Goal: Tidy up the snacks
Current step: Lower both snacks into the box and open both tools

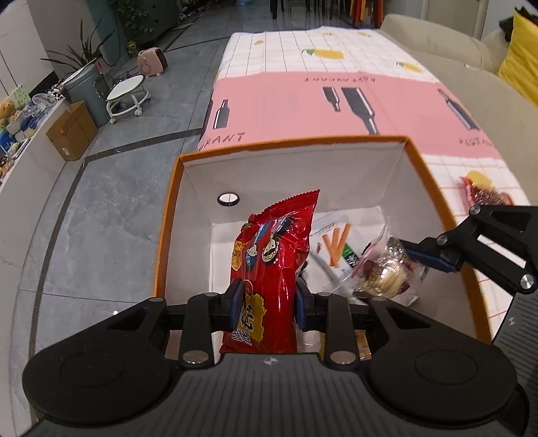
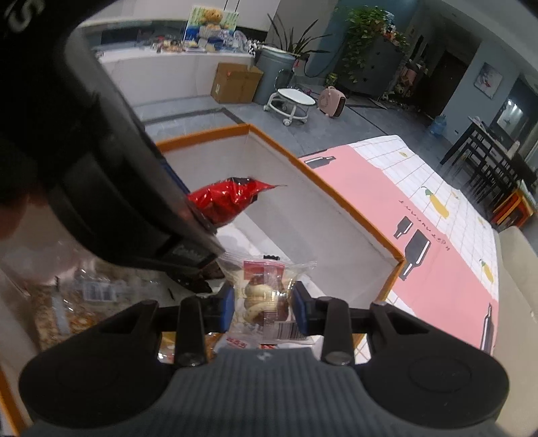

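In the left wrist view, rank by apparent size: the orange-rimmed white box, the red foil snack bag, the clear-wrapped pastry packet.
1. Orange-rimmed white box, clearly largest.
2. Red foil snack bag, held in the left gripper.
3. Clear-wrapped pastry packet, in the right gripper.
The bag sits nearer the camera, so its lead is unsure.

Setting: a home, open living and dining area. Grey stone-look floor tiles [image 1: 111,188] with dark inlay lines. Beige sofa [image 1: 437,43] with a yellow cushion [image 1: 519,57] beside the surface, which carries a pink and white-grid tablecloth [image 1: 302,101] printed with bottles and lemons. Potted plants [image 2: 366,30] along the far wall; grey bin [image 2: 274,72], small white wheeled stool [image 2: 291,99], pink heater [image 2: 331,102] and a cardboard box [image 2: 235,82] on the floor. Dark dining table and chairs [image 2: 487,158] further back; framed picture [image 2: 489,80] on a blue-grey wall.
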Motion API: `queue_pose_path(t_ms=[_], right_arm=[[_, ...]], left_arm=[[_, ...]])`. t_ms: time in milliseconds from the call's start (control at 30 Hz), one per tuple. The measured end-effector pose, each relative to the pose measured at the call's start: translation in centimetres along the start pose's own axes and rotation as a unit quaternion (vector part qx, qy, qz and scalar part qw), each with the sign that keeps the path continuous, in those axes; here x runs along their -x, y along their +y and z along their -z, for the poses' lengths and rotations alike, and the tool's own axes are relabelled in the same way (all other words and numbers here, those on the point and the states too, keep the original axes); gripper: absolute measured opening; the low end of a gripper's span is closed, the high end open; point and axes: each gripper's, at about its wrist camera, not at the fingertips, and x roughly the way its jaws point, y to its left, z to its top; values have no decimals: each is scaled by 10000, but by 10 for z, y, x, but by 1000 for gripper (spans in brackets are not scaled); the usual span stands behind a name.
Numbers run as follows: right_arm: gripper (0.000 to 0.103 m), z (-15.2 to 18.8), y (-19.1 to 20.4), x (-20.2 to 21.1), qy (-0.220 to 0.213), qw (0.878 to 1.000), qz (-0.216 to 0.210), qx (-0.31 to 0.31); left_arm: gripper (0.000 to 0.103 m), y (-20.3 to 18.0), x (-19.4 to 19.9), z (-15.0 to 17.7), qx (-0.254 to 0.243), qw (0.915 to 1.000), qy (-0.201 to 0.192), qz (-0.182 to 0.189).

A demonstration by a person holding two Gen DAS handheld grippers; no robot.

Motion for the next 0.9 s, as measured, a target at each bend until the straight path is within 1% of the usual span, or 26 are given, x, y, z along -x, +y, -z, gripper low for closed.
queue_pose_path(t_ms=[167, 267, 367, 533, 667, 733, 767, 833, 900], right_arm=[[33, 4, 5, -10, 270, 9996, 76, 74], [33, 6, 4, -14, 383, 9992, 60, 54], [33, 8, 2, -16, 456, 9989, 62, 76], [36, 10, 3, -16, 500, 9987, 53, 120], [37, 7, 3, -14, 502, 9987, 9, 66], [41, 5, 3, -18, 481, 9988, 9, 78], [43, 4, 3, -17, 472, 9989, 5, 85], [51, 3, 2, -14, 423, 9991, 12, 78], [55, 2, 1, -10, 364, 9993, -31, 67]], left_arm=[[34, 1, -14, 4, 23, 9998, 205, -34], [34, 2, -20, 7, 29, 9995, 315, 6], [34, 2, -23, 8, -7, 9993, 367, -88], [35, 7, -21, 7, 108, 9994, 325, 32], [36, 6, -19, 9, 96, 9994, 335, -3], [36, 6, -18, 9, 97, 9994, 324, -10], [39, 6, -17, 9, 104, 9995, 308, -25], [43, 6, -14, 9, 132, 9996, 259, -28], [49, 7, -7, 9, 236, 9996, 157, -5]])
